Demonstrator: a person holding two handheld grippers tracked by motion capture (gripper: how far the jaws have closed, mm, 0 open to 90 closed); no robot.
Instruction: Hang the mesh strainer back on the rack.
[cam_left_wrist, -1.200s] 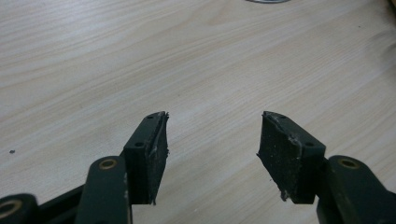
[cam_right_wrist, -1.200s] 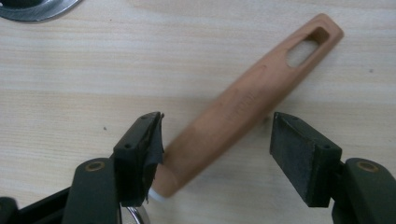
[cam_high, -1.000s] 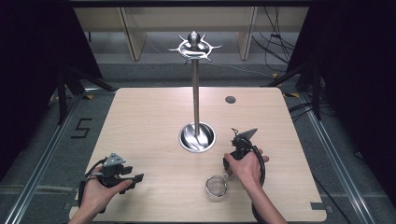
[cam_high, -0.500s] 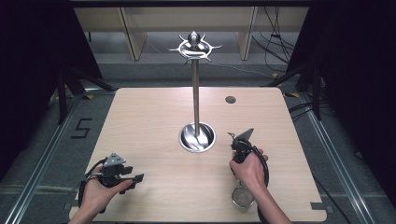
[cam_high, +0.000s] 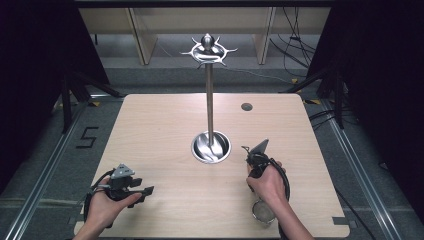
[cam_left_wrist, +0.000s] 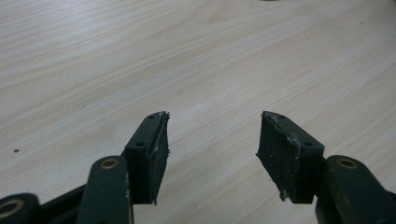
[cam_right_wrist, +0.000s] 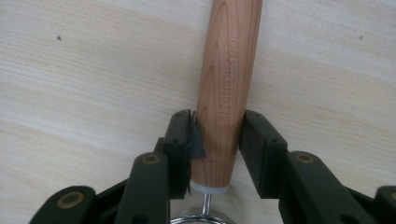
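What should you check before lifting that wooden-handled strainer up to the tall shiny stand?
1. Grip on the small metal strainer's round wooden handle: the right gripper has just closed its jaws around it, pads on both sides. Ok.
2. Grip spot: close to the handle's metal end, not its middle, so it may tip. Not ok.
3. Mesh bowl free of the hand: partly hidden under the wrist. Cannot tell.
4. Tall silver stand with hooked top: upright, hooks bare. Ok.
5. Left gripper: open, holding nothing, over the light wooden table. Ok.
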